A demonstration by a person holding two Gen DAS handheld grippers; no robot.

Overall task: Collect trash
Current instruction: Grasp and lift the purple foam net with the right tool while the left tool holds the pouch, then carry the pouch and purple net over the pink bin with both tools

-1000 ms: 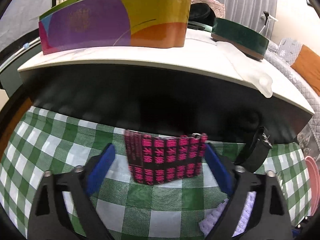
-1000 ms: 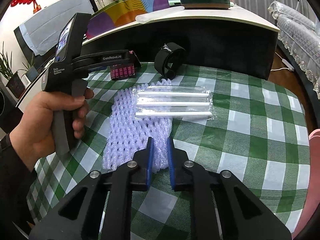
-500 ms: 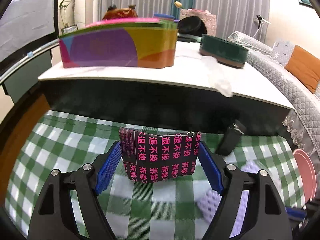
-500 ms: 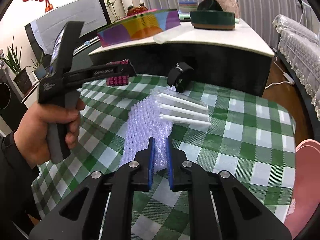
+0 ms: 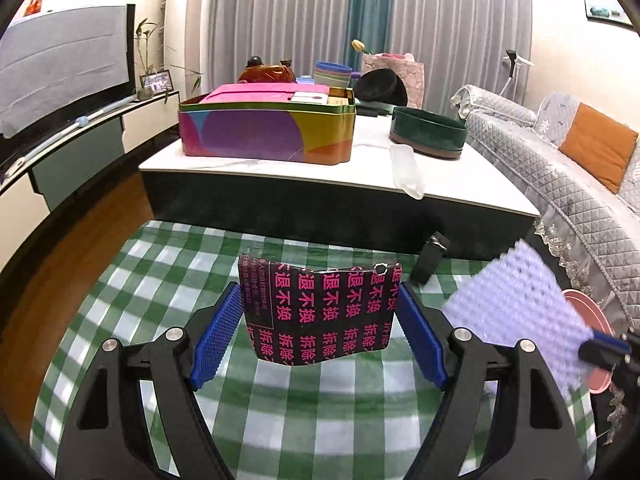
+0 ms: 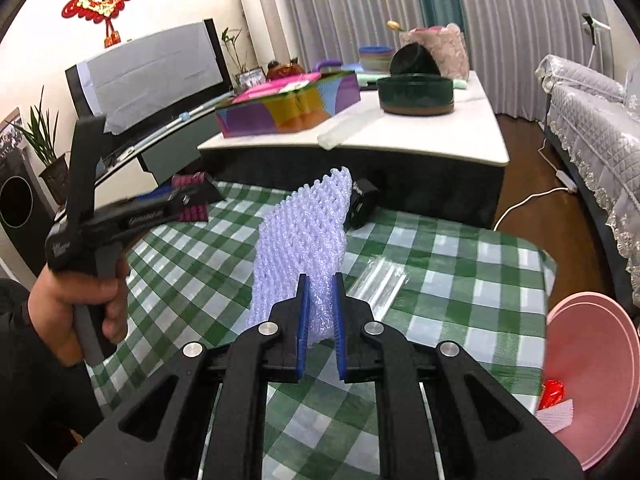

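Observation:
My left gripper (image 5: 320, 316) is shut on a black packet with pink characters (image 5: 320, 312) and holds it above the green checked tablecloth (image 5: 160, 280). My right gripper (image 6: 319, 300) is shut on a lilac foam net sleeve (image 6: 304, 232), lifted upright off the table; the sleeve also shows in the left wrist view (image 5: 520, 312). A clear plastic wrapper with white sticks (image 6: 380, 284) lies on the cloth just right of the sleeve. The left gripper with the packet shows at left in the right wrist view (image 6: 192, 204).
A pink bin (image 6: 592, 360) with red and white scraps stands at the table's right edge. A black strap roll (image 6: 362, 204) lies at the cloth's far side. Behind is a raised white counter (image 5: 280, 168) with a colourful box (image 5: 268, 128) and green dish (image 5: 428, 136).
Both grippers have risen. The left closed on the packet and lifted it. The right lifted the foam sleeve off the cloth, and the clear wrapper slid off it onto the table.

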